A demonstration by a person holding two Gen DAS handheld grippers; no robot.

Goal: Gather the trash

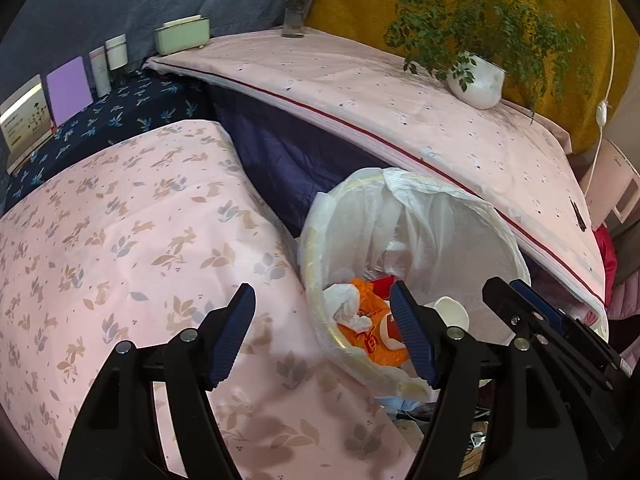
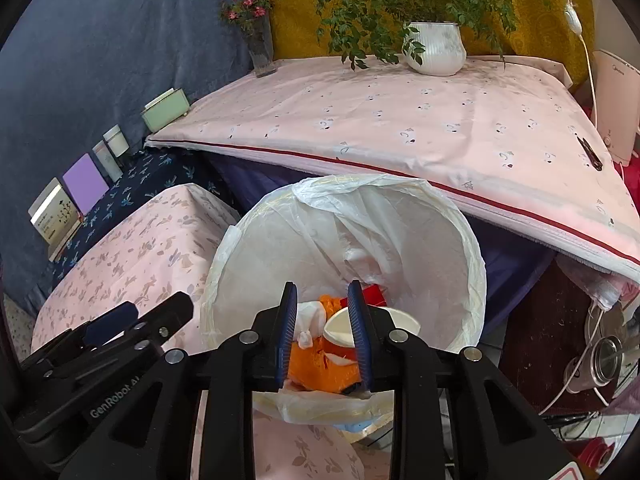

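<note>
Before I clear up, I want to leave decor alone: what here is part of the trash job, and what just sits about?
Job: lined bin, orange wrapper, paper cup, crumpled tissue.

Lying about: potted plant, flower vase, green box.

One lined trash bin [image 2: 452,216] at six o'clock holds one orange bag [image 2: 320,364] and one white cup [image 2: 340,328]. One potted plant [image 2: 436,48] stands at one o'clock, one flower vase [image 2: 260,50] at eleven, two tubes [image 2: 112,152] at nine.
</note>
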